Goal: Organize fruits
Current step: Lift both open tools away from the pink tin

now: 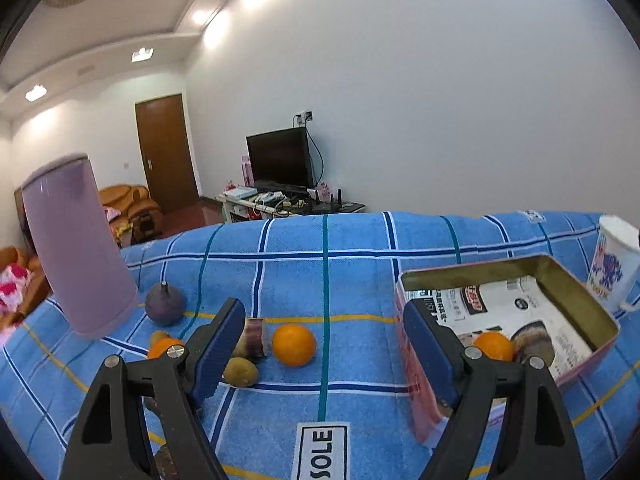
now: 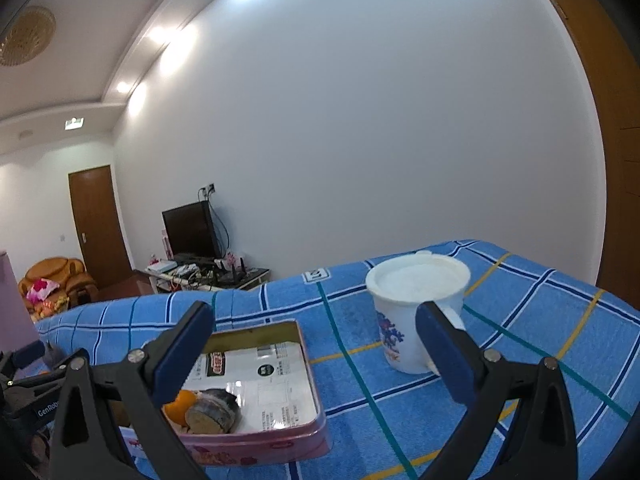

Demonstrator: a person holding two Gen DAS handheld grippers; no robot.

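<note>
Your left gripper (image 1: 324, 344) hung nearest the lens, jaws spread wide and empty above the blue checked cloth (image 1: 360, 240). From the left, a lilac cup (image 1: 76, 248) stood beside a dull purple round fruit (image 1: 165, 305); then came 1 half-hidden orange (image 1: 160, 347), a greenish-brown kiwi (image 1: 240, 372), a cut purple cane piece (image 1: 254, 338) and 1 bright orange (image 1: 294, 345). The pink tin (image 2: 276, 444) held another orange (image 2: 180, 404) touching a brown sliced piece (image 2: 214, 410). Your right gripper (image 2: 316, 350) was released too, the white mug (image 2: 416, 308) behind it.
</note>
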